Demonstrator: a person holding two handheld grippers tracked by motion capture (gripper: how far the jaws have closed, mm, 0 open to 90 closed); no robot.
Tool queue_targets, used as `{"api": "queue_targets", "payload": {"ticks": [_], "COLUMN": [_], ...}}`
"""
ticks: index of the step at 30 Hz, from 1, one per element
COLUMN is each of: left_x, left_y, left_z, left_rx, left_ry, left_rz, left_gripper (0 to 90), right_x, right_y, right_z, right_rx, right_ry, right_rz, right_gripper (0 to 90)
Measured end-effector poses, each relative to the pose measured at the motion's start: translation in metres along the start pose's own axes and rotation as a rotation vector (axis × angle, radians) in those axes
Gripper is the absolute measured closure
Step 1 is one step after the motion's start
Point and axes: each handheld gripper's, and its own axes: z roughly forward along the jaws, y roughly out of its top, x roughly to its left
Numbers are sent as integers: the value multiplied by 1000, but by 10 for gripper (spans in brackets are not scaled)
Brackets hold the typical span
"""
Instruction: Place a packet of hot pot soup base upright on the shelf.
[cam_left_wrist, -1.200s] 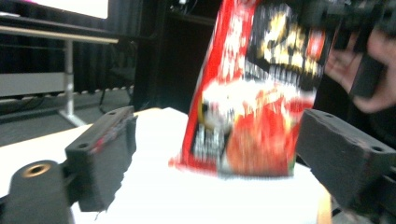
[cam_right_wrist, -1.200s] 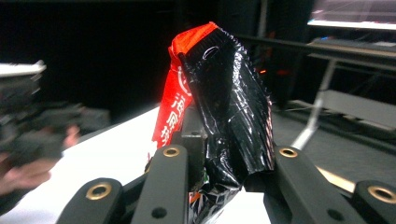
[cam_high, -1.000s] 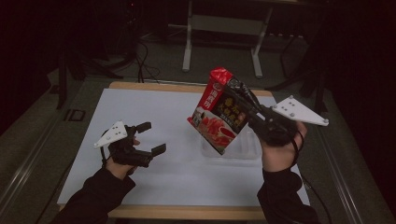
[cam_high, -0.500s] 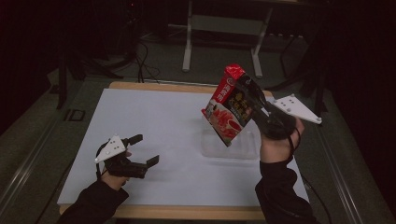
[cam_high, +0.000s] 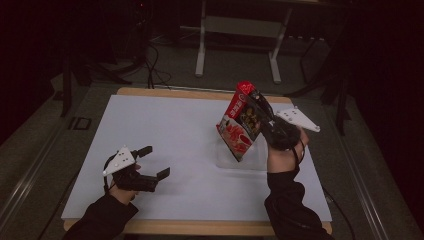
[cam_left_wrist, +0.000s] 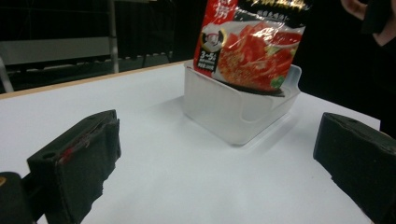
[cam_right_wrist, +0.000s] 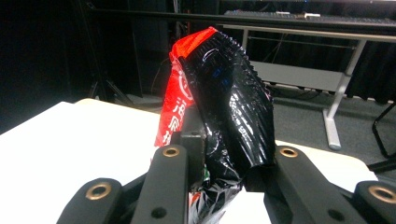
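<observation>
Right gripper (cam_high: 260, 112): fingers (cam_right_wrist: 168, 182) were clenched on the upper part of a red-and-black crinkled plastic food packet (cam_high: 242, 122), held tilted, its lower edge just inside a clear, shallow rectangular plastic container (cam_high: 250, 161).

Left gripper (cam_high: 152, 162): fingers (cam_left_wrist: 79, 163) stood spread apart and grasped nothing; it hung low over the bench, well apart from the container.

Packet, as the left gripper view showed it (cam_left_wrist: 252, 44): printed face with a tomato-and-noodle picture, bottom corner behind the container's near wall (cam_left_wrist: 224, 112), whether resting on its floor could not be told.

Bench (cam_high: 165, 125): white top with a wooden edge, a person's dark sleeves reaching in.

Step in hand, by judgement: lowering the packet into the container. Next move would call for settling it flat or leaning inside, then releasing the right fingers; the light container might slide, so the left gripper could steady it.
</observation>
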Motion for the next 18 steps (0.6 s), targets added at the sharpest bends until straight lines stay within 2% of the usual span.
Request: {"api": "queue_targets", "payload": {"ticks": [6,10,18], "left_x": [0,0,0], "left_y": [-1,-1,-2], "left_z": [0,0,1], "left_rx": [2,-2,2], "left_ry": [-6,-7,-14], "left_rz": [0,2,-1], "left_gripper": [10,10,10], "right_x": [6,6,9], "right_y": [-8,-17,-26], "right_z": [11,16,23], "right_rx": [28,47,79], "right_ry": [-16,-17,-9], "right_rz": [-5,13,18], "right_gripper": [757,756,749]}}
